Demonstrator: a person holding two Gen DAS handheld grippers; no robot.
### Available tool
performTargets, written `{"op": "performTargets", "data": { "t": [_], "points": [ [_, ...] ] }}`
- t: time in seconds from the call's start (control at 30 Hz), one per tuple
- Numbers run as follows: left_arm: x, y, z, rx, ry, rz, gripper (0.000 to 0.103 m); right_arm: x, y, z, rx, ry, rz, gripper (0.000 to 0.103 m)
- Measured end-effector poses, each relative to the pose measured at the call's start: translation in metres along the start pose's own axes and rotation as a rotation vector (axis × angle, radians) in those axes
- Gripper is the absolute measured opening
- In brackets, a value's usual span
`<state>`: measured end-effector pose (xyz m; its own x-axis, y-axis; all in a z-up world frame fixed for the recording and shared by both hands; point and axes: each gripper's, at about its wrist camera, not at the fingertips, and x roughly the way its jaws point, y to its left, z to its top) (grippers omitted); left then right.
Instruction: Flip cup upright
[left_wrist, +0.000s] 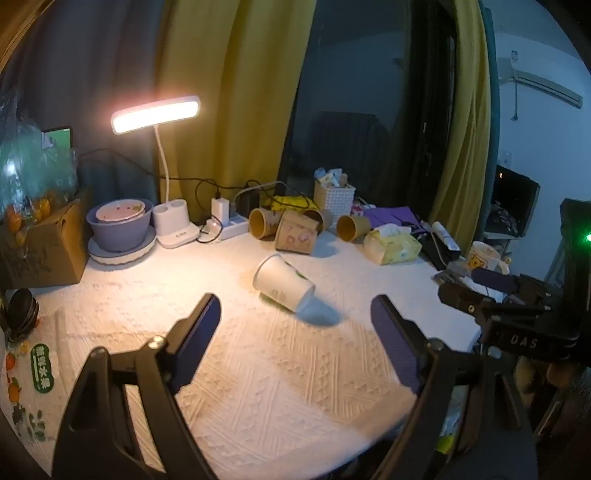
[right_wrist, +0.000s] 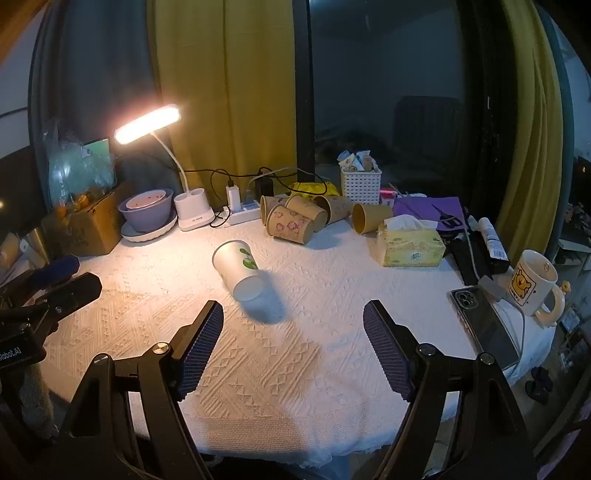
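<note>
A night-time room, yellow curtains against a dark window, held a table (right_wrist: 280, 369) covered in a cream textured cloth and lit warmly by a desk lamp (right_wrist: 147, 123) at ten o'clock.

The left gripper (left_wrist: 295, 314) hovered low over the near cloth, its two padded fingers spread wide and holding nothing. The right gripper (right_wrist: 293, 319) did the same, likewise spread and empty. Each appeared at the edge of the other's view, so the two were side by side, both facing the table's middle.

Just beyond both sets of fingertips, at twelve o'clock from the left gripper and eleven o'clock from the right, lay the white paper cup (right_wrist: 240, 267) on its side, untouched. It had a green print on its wall; its wide mouth pointed toward the lamp and its narrower base toward the grippers. The wide spread probably suited a grasp across the cup's body before tipping it onto its base.

Farther back, at twelve o'clock, lay a cluster of brown paper cups (right_wrist: 295, 218), also on their sides. A yellow tissue pack (right_wrist: 410, 247) sat at two o'clock, with a cartoon mug (right_wrist: 532, 282) and a phone (right_wrist: 484, 325) at three o'clock.
</note>
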<state>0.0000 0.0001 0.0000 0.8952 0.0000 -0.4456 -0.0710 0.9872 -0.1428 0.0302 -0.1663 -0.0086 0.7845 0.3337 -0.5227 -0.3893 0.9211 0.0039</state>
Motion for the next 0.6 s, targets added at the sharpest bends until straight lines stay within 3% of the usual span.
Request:
{"op": "performTargets", "data": {
  "t": [0.6],
  "points": [
    [-0.0002,-0.0005,-0.0007,-0.001,0.0,0.001,0.085,0.0001,0.0011,-0.0004,0.0,0.002,-0.001,0.082]
  ]
}}
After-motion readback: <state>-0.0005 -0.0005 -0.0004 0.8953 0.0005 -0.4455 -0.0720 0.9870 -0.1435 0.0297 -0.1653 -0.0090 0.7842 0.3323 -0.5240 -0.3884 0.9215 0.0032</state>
